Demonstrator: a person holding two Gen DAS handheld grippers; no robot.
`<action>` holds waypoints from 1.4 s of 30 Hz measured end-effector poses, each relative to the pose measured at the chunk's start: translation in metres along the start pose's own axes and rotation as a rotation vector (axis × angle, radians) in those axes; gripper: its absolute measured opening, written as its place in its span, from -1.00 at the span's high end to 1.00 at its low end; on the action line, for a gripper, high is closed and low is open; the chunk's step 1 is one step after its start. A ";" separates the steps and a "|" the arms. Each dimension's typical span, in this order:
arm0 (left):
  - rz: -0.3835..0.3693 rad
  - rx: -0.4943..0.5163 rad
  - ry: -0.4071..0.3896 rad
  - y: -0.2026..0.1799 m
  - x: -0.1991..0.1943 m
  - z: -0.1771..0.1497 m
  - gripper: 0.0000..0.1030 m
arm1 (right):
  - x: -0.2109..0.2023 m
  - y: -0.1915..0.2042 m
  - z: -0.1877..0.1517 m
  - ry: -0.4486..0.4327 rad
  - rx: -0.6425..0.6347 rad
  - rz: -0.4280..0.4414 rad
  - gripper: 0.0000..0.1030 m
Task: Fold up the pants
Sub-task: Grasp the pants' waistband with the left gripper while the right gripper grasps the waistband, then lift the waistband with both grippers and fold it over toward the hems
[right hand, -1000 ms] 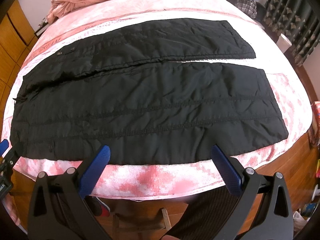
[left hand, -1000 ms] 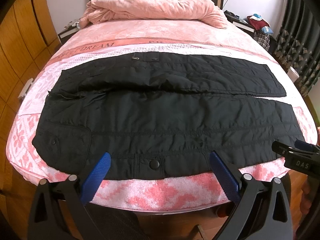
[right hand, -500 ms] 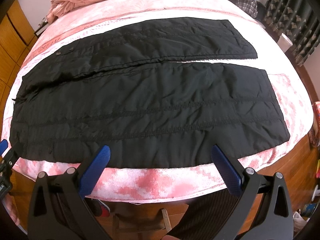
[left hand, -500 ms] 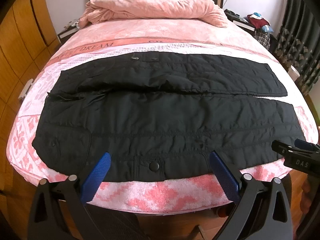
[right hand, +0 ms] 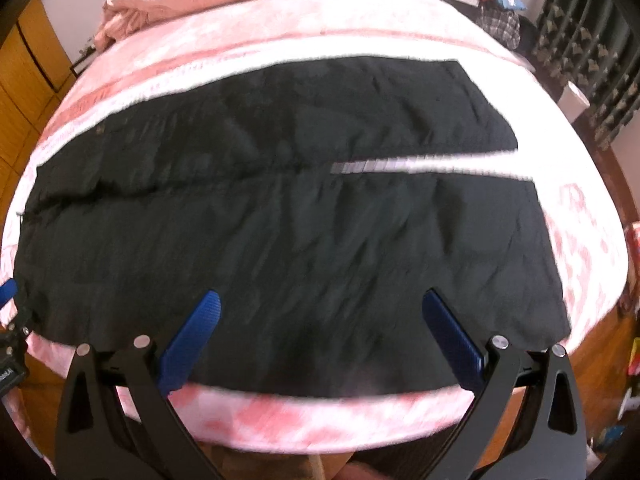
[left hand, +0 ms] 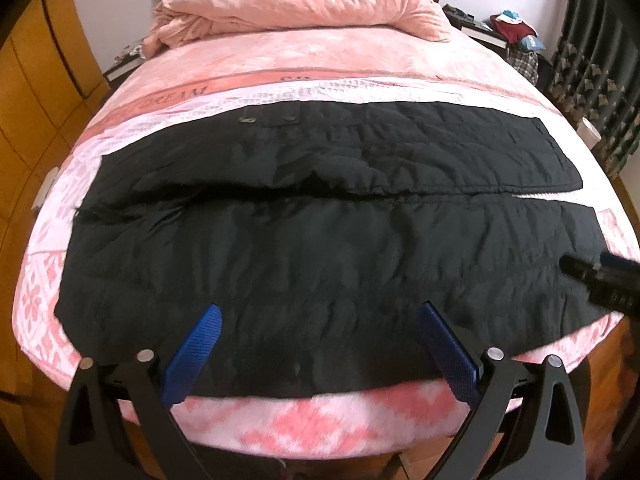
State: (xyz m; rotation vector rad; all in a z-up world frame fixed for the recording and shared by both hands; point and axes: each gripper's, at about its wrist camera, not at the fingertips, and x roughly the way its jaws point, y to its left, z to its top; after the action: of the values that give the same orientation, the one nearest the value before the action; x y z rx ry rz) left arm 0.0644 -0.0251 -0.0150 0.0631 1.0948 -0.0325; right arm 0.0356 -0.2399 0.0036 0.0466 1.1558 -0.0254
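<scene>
The black quilted pants (left hand: 320, 248) lie flat on the bed (left hand: 304, 424), spread sideways across the pink patterned blanket, with the waist end toward the left and the 2 legs toward the right. The legs lie side by side, and a thin gap of blanket shows between them near the cuffs. The near edge of the pants is close to the front edge of the bed.

The left gripper (left hand: 318, 314) hangs above the near leg, its jaws spread wide and pinching nothing. The right gripper (right hand: 320, 300) is also over the near leg, further toward the cuffs, with jaws spread wide and empty. The right wrist view is blurred.

A crumpled pink duvet (left hand: 304, 4) is piled at the head of the bed. A wooden wardrobe (left hand: 36, 92) stands on the left side.
</scene>
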 end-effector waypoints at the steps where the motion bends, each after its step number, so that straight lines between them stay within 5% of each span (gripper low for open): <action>1: -0.012 0.008 0.011 -0.004 0.006 0.009 -0.93 | 0.002 -0.007 0.008 -0.008 -0.008 0.005 -0.96; 7: 0.020 0.086 0.005 -0.032 0.042 0.085 -0.93 | 0.030 -0.090 0.106 -0.067 0.005 -0.057 -0.96; 12: 0.047 0.154 0.010 -0.061 0.090 0.158 -0.93 | 0.091 -0.167 0.192 0.045 0.104 0.067 -0.96; 15: 0.018 0.159 0.027 -0.076 0.117 0.192 -0.93 | 0.134 -0.202 0.229 0.075 0.102 -0.020 -0.96; 20: -0.126 0.157 0.087 -0.096 0.150 0.224 -0.93 | 0.172 -0.245 0.256 0.086 0.137 0.057 -0.96; 28: -0.171 0.180 0.108 -0.112 0.175 0.244 -0.93 | 0.201 -0.238 0.256 0.115 0.006 0.134 -0.96; 30: -0.173 0.190 0.104 -0.115 0.178 0.249 -0.93 | 0.206 -0.234 0.252 0.142 -0.041 0.087 -0.95; 32: -0.197 0.190 0.114 -0.118 0.183 0.254 -0.93 | 0.201 -0.233 0.250 0.137 -0.049 0.086 -0.76; 34: -0.223 0.197 0.129 -0.122 0.185 0.256 -0.93 | 0.192 -0.233 0.251 0.125 -0.047 0.110 0.10; 36: -0.250 0.218 0.131 -0.128 0.186 0.259 -0.93 | 0.181 -0.234 0.251 0.121 -0.064 0.132 0.55; 38: -0.298 0.235 0.121 -0.137 0.188 0.266 -0.93 | 0.169 -0.234 0.251 0.095 -0.100 0.158 0.73; 42: -0.409 0.242 0.129 -0.151 0.195 0.284 -0.93 | 0.122 -0.237 0.242 -0.049 -0.187 0.246 0.79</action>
State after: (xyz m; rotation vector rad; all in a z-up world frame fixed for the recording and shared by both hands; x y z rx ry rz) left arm 0.3967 -0.1937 -0.0642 0.0575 1.2143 -0.5348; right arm 0.2951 -0.4881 -0.0165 0.0222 1.0924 0.2981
